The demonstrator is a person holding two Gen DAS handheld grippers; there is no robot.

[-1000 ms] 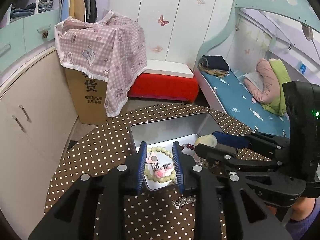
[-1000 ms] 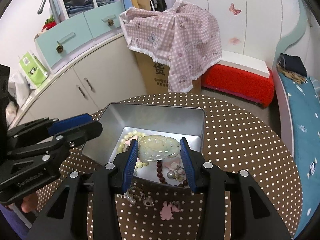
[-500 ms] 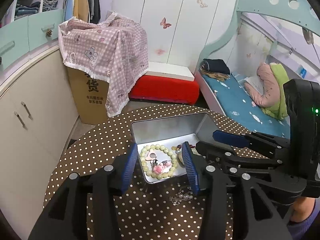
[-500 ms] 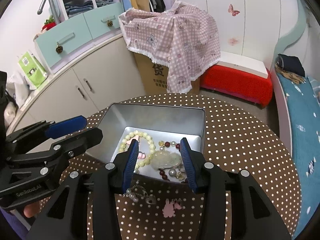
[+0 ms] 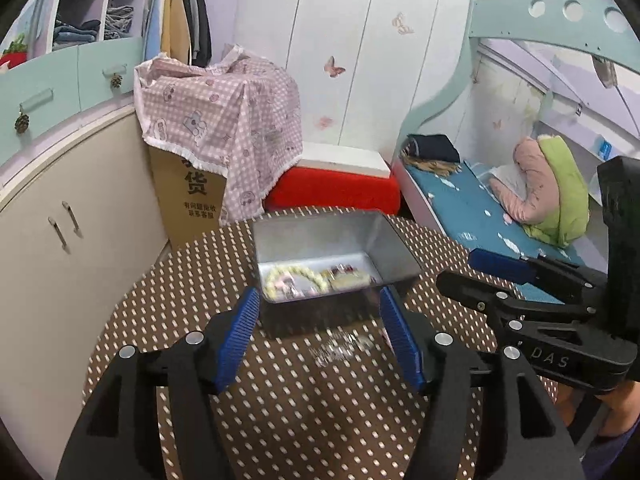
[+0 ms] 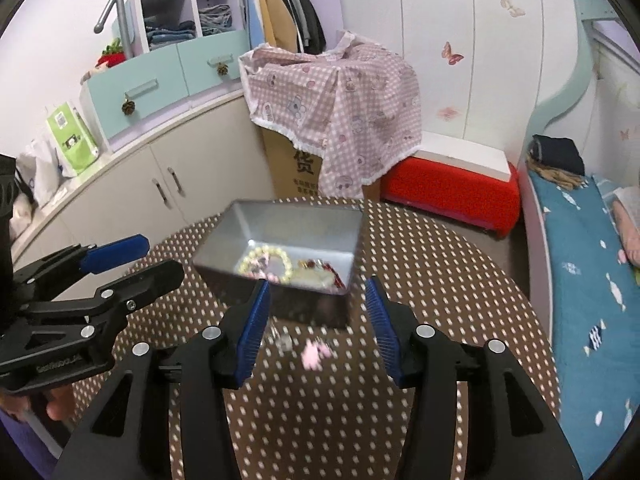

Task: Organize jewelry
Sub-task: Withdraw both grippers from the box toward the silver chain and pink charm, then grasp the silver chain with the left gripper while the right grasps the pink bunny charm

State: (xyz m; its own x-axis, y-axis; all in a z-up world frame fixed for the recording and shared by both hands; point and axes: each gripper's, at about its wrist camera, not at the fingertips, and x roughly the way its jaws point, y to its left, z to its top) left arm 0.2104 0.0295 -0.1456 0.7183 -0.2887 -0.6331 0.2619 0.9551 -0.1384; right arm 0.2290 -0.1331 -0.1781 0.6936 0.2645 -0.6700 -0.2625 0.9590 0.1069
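An open metal tin [image 5: 312,236] stands on the round brown dotted table [image 5: 180,300]. In it lie a pale bead bracelet [image 5: 296,276] and a pale green jade pendant [image 5: 348,278]. My left gripper [image 5: 318,300] hovers in front of the tin, jaws opening, nothing between them. My right gripper [image 6: 317,292] is also back from the tin [image 6: 288,224], jaws opening and empty. The bracelet [image 6: 266,264] and pendant [image 6: 316,280] show blurred inside. A pink charm [image 6: 314,354] and a silvery piece [image 6: 282,340] lie on the table below the right jaws.
A pearly silver piece [image 5: 340,348] lies on the table before the tin. Cream cabinets [image 6: 160,192] curve at the left, a box under checked cloth [image 6: 336,92] and a red stool [image 6: 448,192] stand behind, a bed [image 6: 580,260] at the right.
The right gripper let the jade pendant drop into the tin. Both grippers widened their jaws and drew back from the tin toward the table's near side.
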